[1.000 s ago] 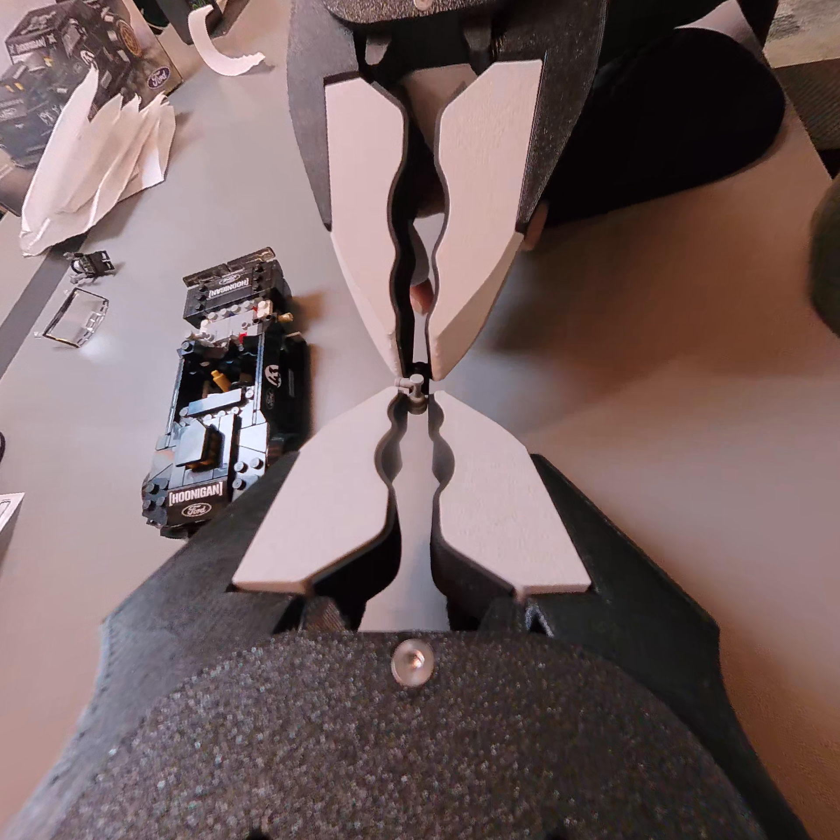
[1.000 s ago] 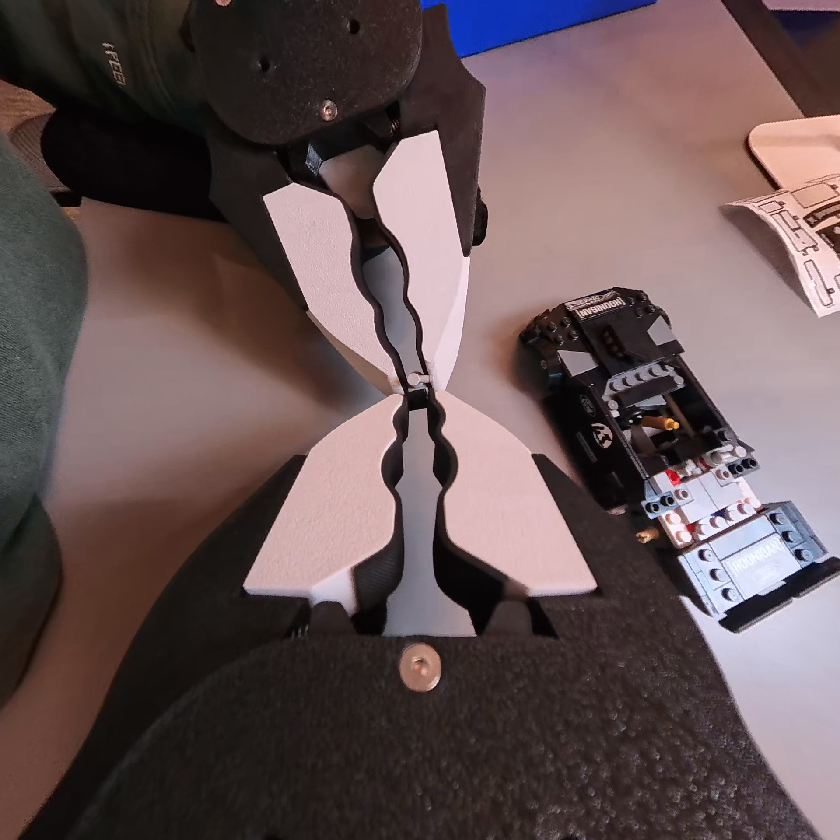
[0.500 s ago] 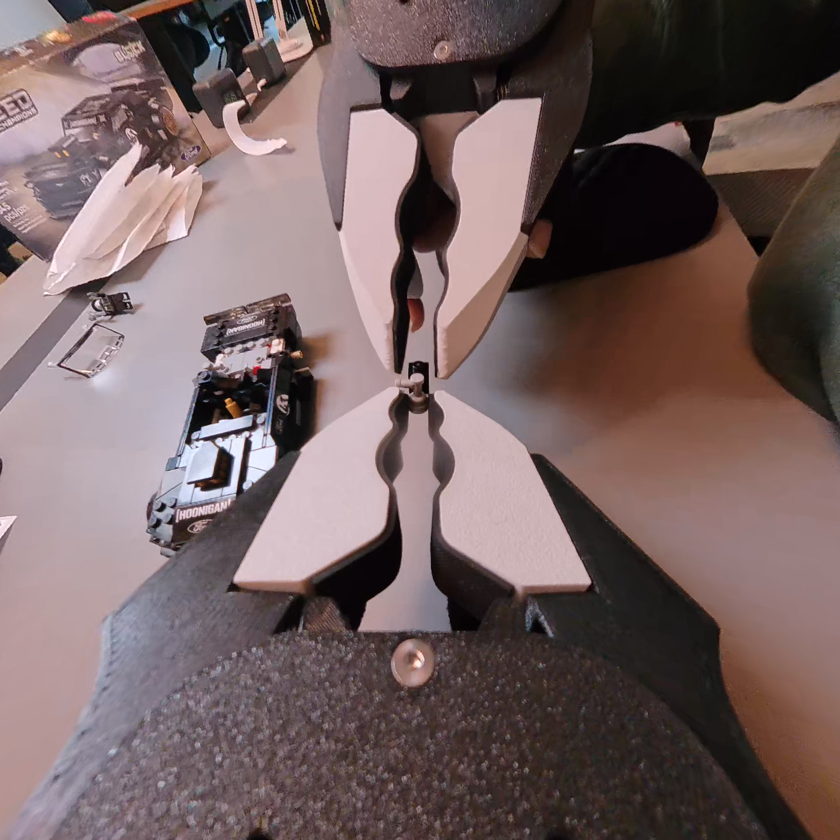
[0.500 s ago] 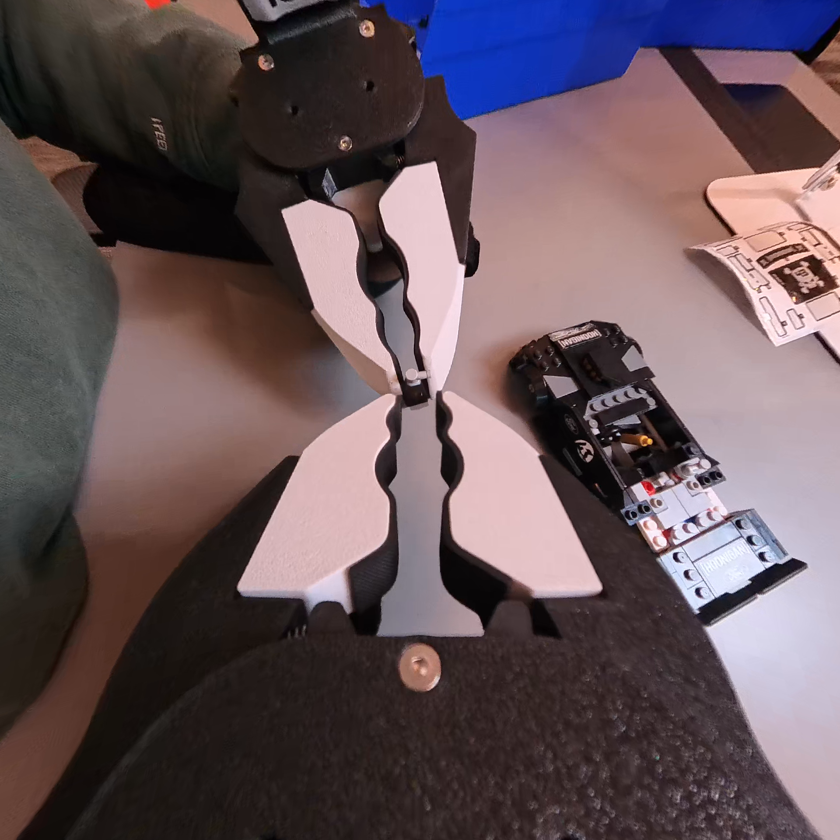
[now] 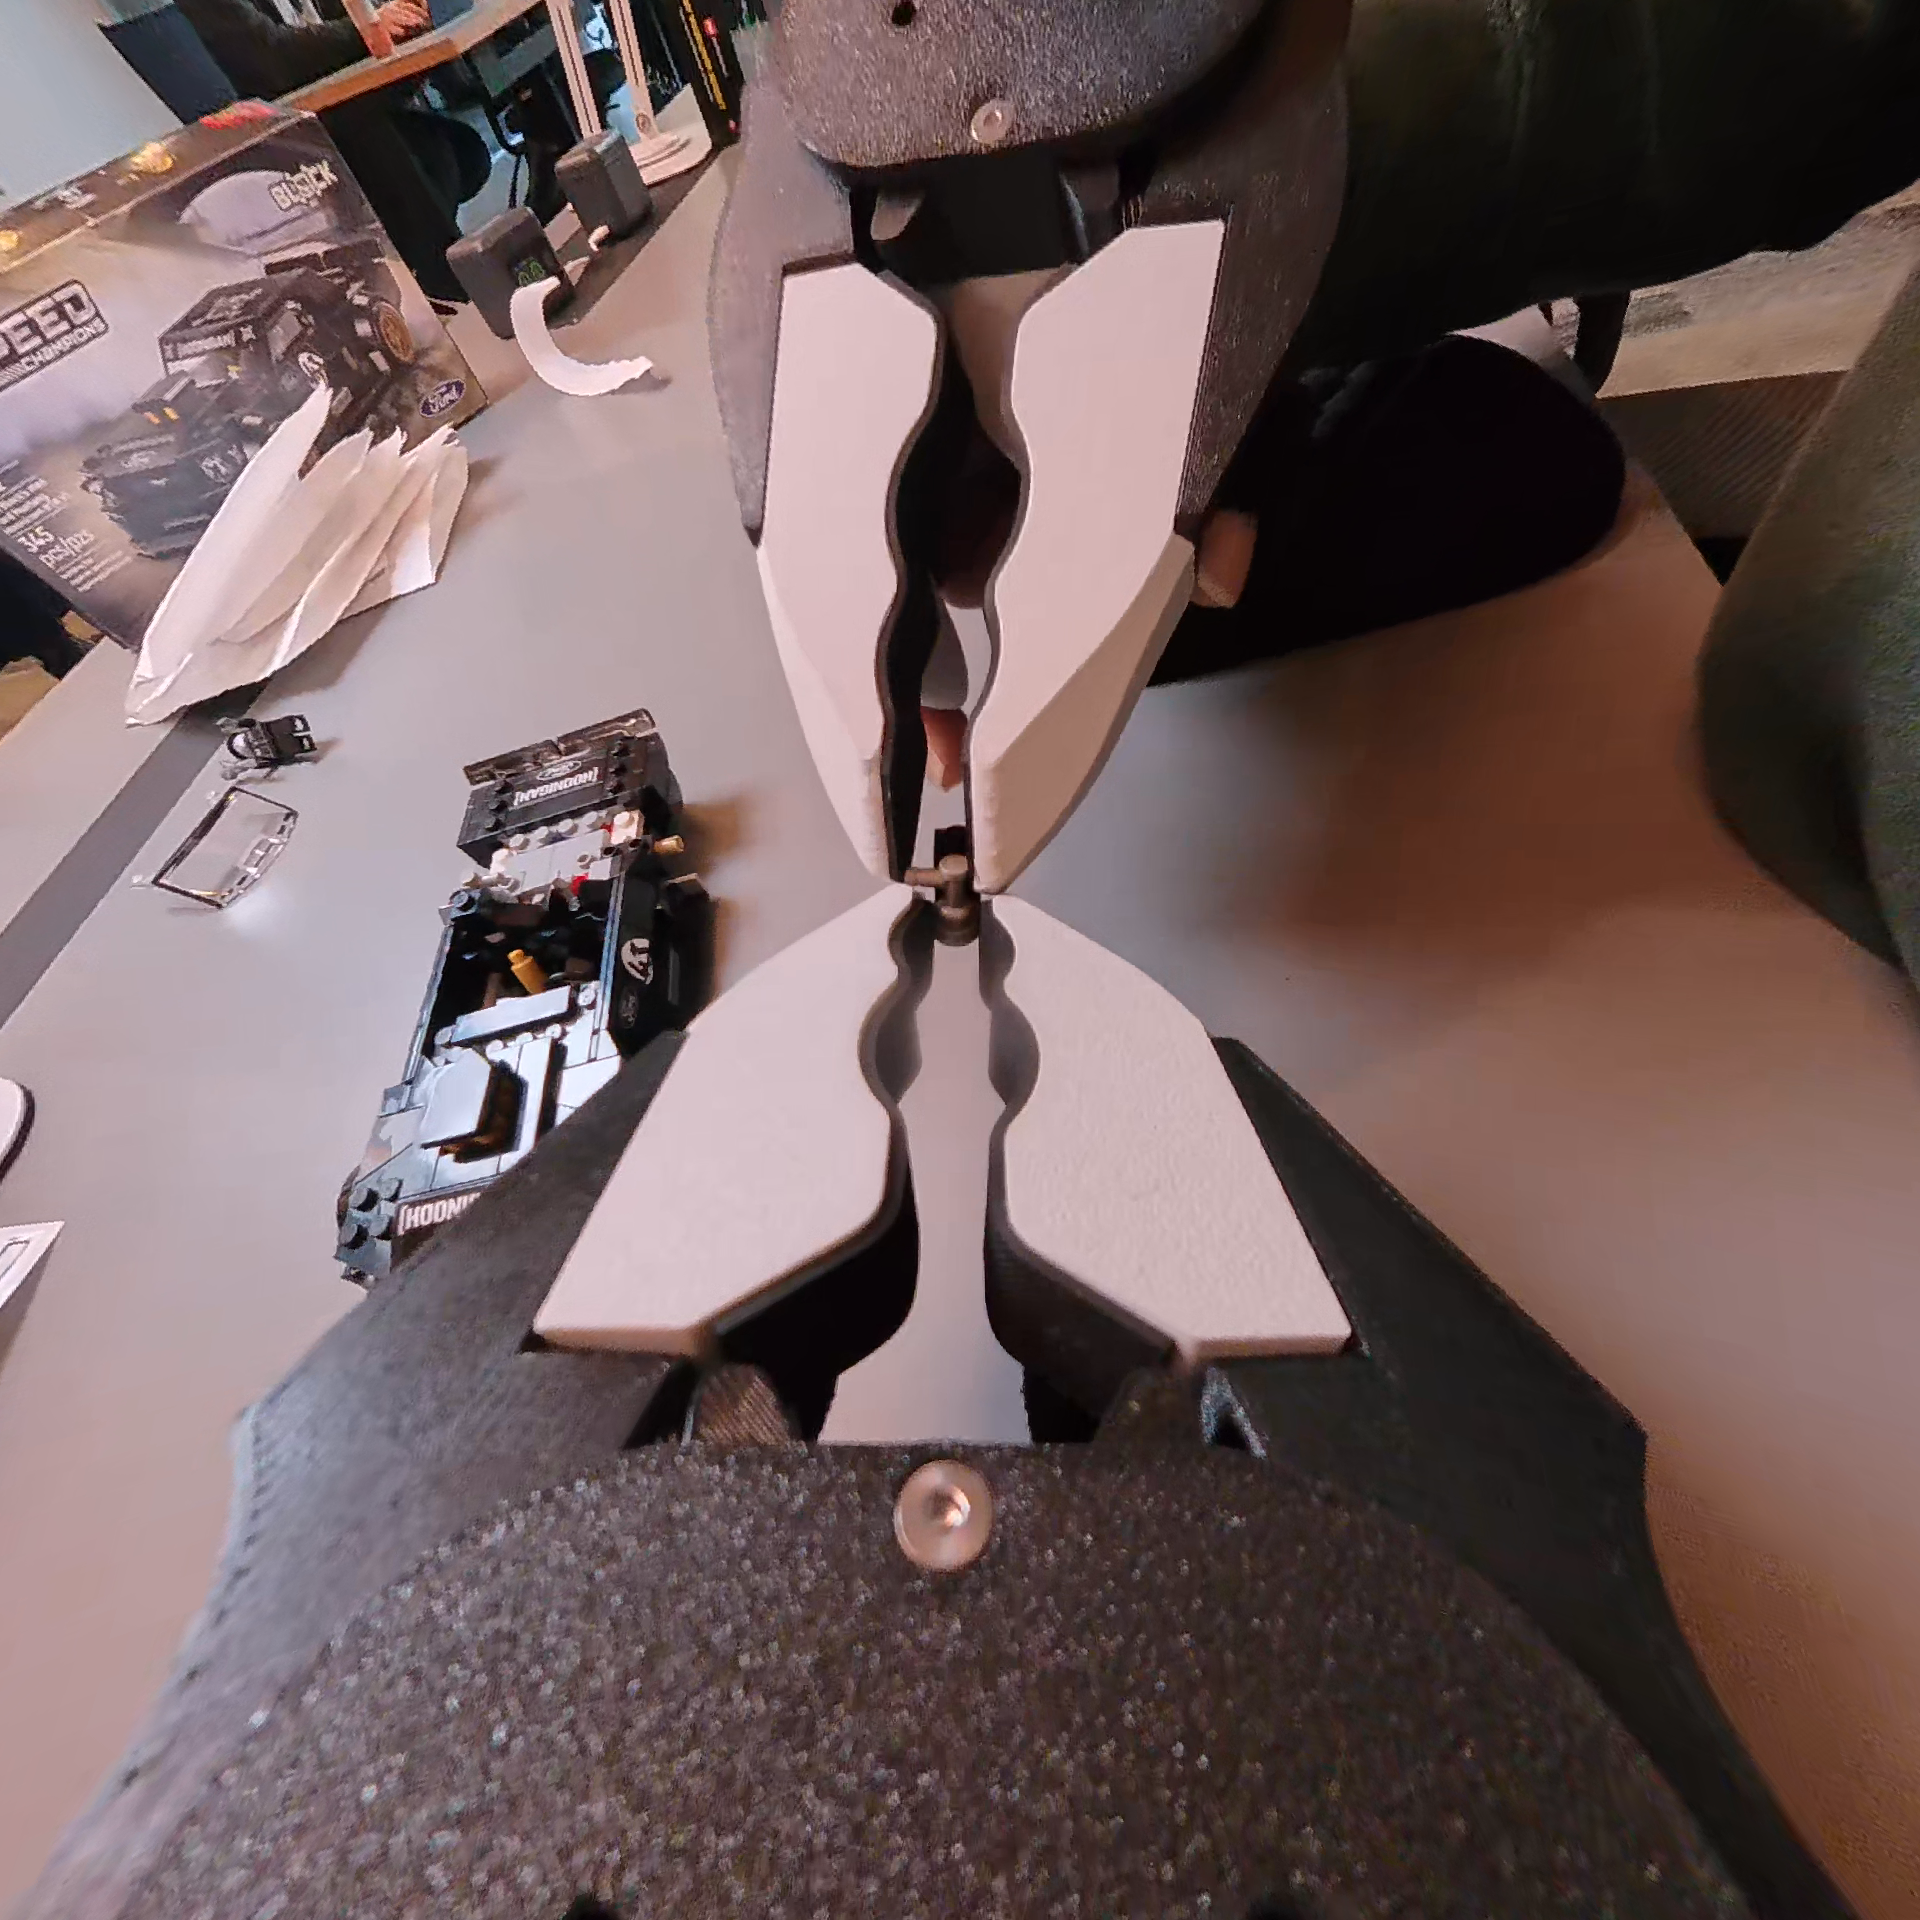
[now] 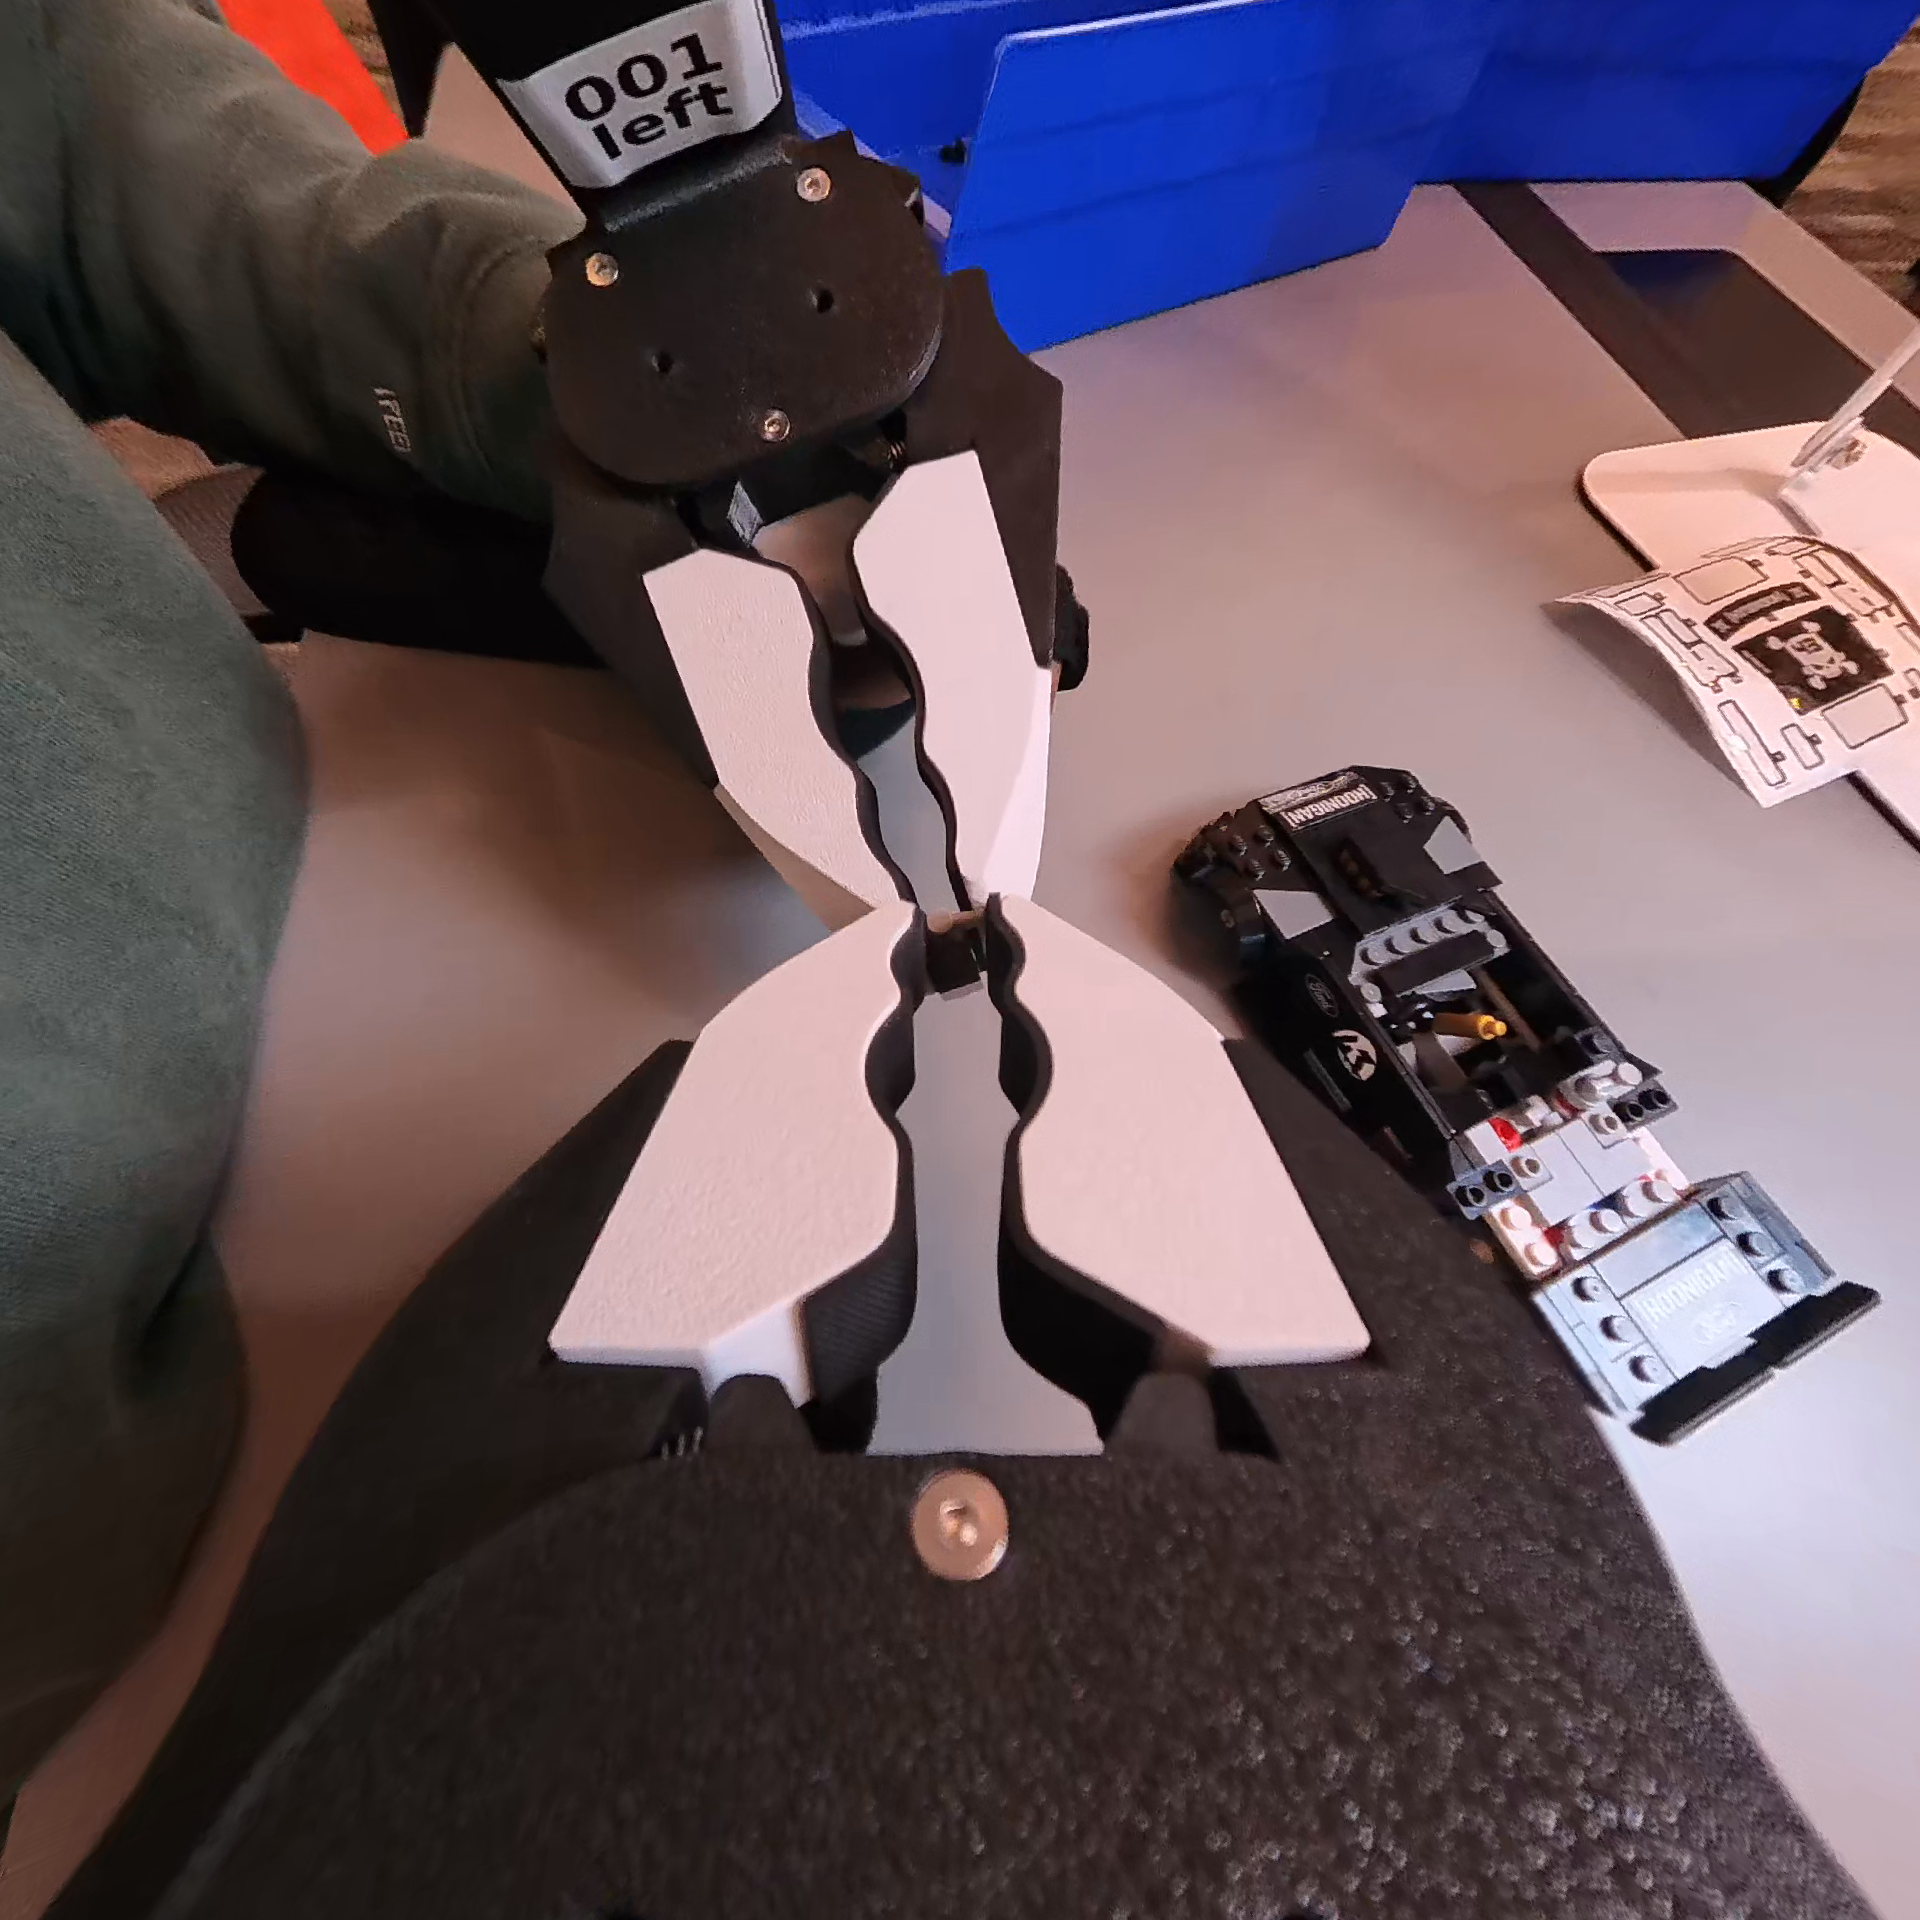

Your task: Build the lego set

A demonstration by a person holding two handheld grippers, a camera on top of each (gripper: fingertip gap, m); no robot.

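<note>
My left gripper point(image 5: 940, 916) is shut on a small grey Lego piece with a pin point(image 5: 948, 891). My right gripper point(image 6: 951, 935) is shut on a small black Lego piece point(image 6: 954, 964). The two grippers meet tip to tip above the grey table, and the two pieces touch. In the left wrist view the right gripper point(image 5: 935, 864) comes in from the top. In the right wrist view the left gripper point(image 6: 951, 899) comes in from the top. The part-built black Lego car point(image 5: 540, 987) lies on the table to the left, and to the right in the right wrist view point(image 6: 1455, 997).
The set's box point(image 5: 208, 343), a torn white paper bag point(image 5: 301, 540), a clear windscreen piece point(image 5: 223, 847) and a small black part point(image 5: 272, 736) lie far left. A sticker sheet point(image 6: 1766, 675), a white stand base point(image 6: 1714, 488) and a blue bin point(image 6: 1247, 135) are beyond the car. My two grippers' fingertips are within a few centimetres of each other.
Both grippers have tilted upward together, so more of the far table shows. They stay tip to tip with the two small pieces between them. The car has not moved.
</note>
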